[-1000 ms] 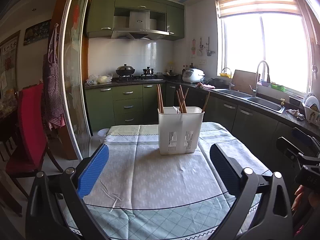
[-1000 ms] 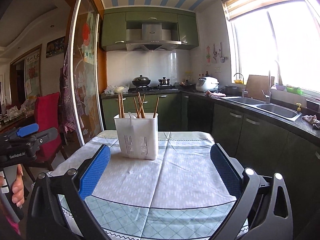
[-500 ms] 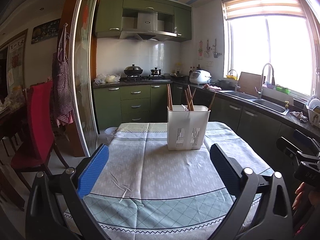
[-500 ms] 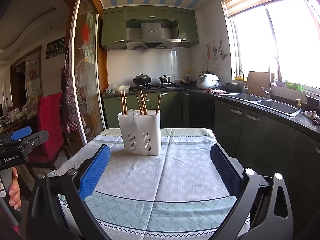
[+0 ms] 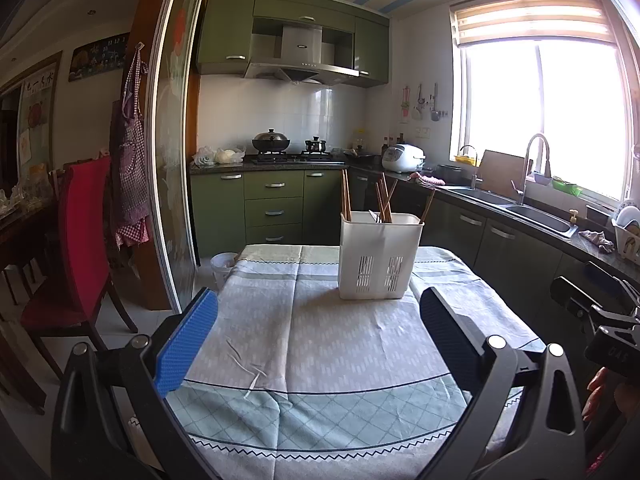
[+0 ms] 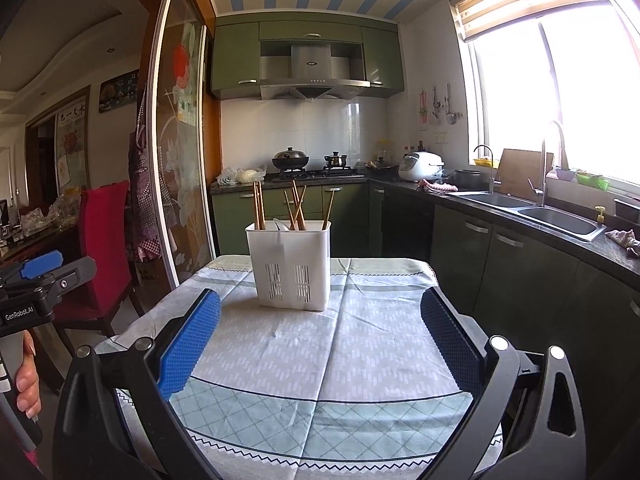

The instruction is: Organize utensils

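Green-cabinet kitchen, window and sink (image 5: 536, 216) on the right; cloth-covered counter (image 5: 320, 344) in the foreground carries the only task item.

White slotted utensil caddy (image 5: 378, 256) stands upright on the far half of the counter, roughly centred. Wooden chopsticks (image 5: 384, 200) stick out of it, leaning different ways and spread across what look like separate compartments. Something pale shows at the rim among them (image 6: 280, 224), maybe a spoon; can't confirm. No loose utensils visible on the cloth.

Left tongs (image 5: 318, 338): spread wide, nothing between the pads, held at the near edge of the counter, well short of the caddy. Right tongs (image 6: 320, 338): same, wide apart and empty, aimed at the caddy from slightly to its right. The person's hand (image 6: 26, 384) is on the left handle at the edge of the right view.

Read: both tools are parked back and level so each camera frames the whole caddy, which is probably why neither is committed. Everything is in the holder, so either sorting is done or the mixed chopsticks need regrouping; can't tell which. If regrouping, the thin leaning sticks want a narrow pinch from above.
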